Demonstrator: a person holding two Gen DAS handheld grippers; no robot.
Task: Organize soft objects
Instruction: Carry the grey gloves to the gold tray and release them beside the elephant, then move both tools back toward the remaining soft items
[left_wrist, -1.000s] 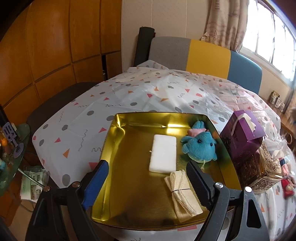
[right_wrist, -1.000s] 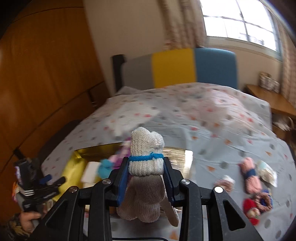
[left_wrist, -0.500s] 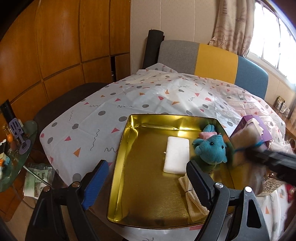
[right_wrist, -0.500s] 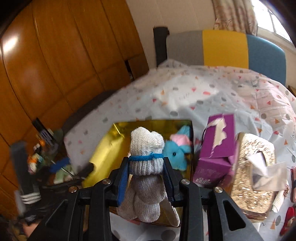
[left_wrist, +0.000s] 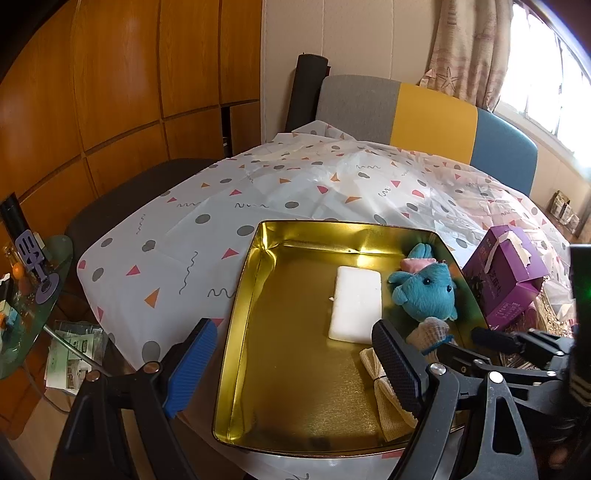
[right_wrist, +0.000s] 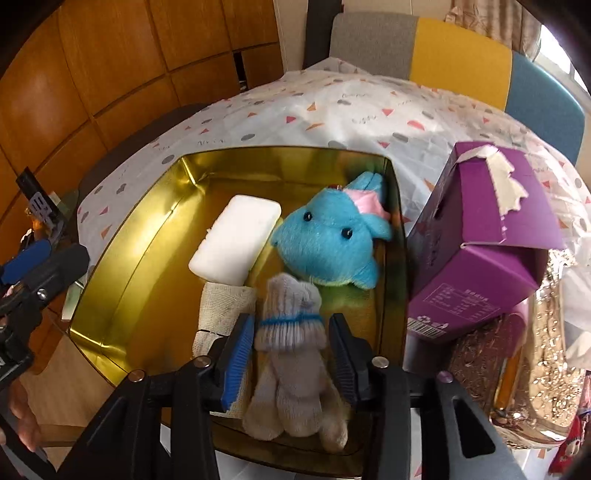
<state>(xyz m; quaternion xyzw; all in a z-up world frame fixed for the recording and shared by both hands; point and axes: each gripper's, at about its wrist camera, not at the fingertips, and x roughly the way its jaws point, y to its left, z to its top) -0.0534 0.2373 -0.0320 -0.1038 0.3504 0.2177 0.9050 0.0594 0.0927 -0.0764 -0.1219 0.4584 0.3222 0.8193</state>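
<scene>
Left claw (left_wrist: 291, 363) wide, nothing between the fingers, hovering over the near-left part of the gold tray (right_wrist: 122, 236) on the desk (left_wrist: 221, 206). In the tray, left to right: white foam block (right_wrist: 236, 240), cream cloth bundle (right_wrist: 221, 310) just in front of it, blue plush (right_wrist: 328, 243) at the right wall. Right claw (right_wrist: 291, 354) over the tray's near-right end, jaws part-open, small gap each side of the grey glove bundle (right_wrist: 291, 343) with its blue tie. Bundle sits between cloth and plush; can't tell if it's resting on the tray floor. Purple box (right_wrist: 487, 236) just right of the tray, atop a glittery gold box (right_wrist: 524, 387).
</scene>
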